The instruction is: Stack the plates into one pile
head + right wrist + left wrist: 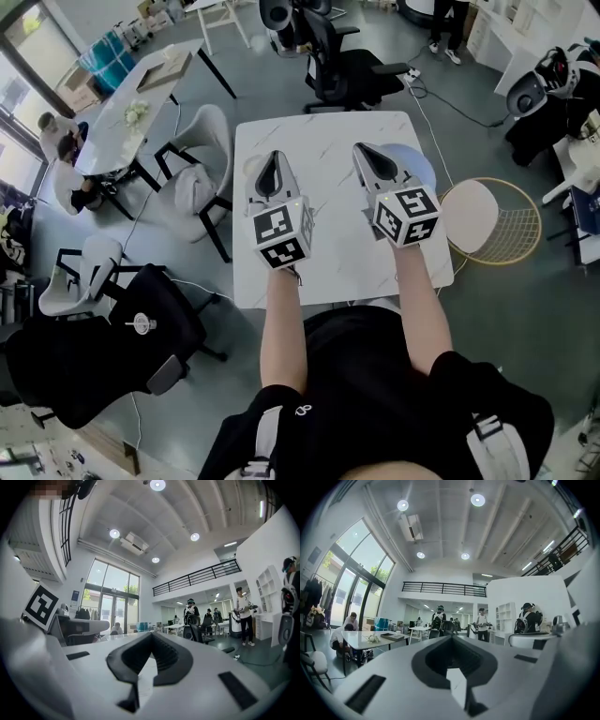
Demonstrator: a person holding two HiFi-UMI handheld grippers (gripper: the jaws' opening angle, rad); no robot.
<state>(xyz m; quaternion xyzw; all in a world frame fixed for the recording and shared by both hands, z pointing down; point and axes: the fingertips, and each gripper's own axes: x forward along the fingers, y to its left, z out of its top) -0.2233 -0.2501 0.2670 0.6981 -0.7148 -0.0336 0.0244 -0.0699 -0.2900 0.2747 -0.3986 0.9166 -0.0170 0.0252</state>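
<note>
In the head view a pale blue plate (420, 170) lies on the white marble table (328, 244), mostly hidden under my right gripper (365, 150). A whitish plate (249, 174) shows only as a rim beside my left gripper (274, 157). Both grippers are held level above the table and point away from me. Neither touches a plate. In the left gripper view my left gripper (452, 637) has its jaws together with nothing between them. My right gripper (151, 634) is shut and empty in the right gripper view. Both gripper views look out over the room, with no plate in them.
A round wire-frame stool with a white seat (487, 220) stands at the table's right. White chairs (202, 169) stand at its left and black office chairs (337, 56) beyond its far edge. People stand and sit further back in the room.
</note>
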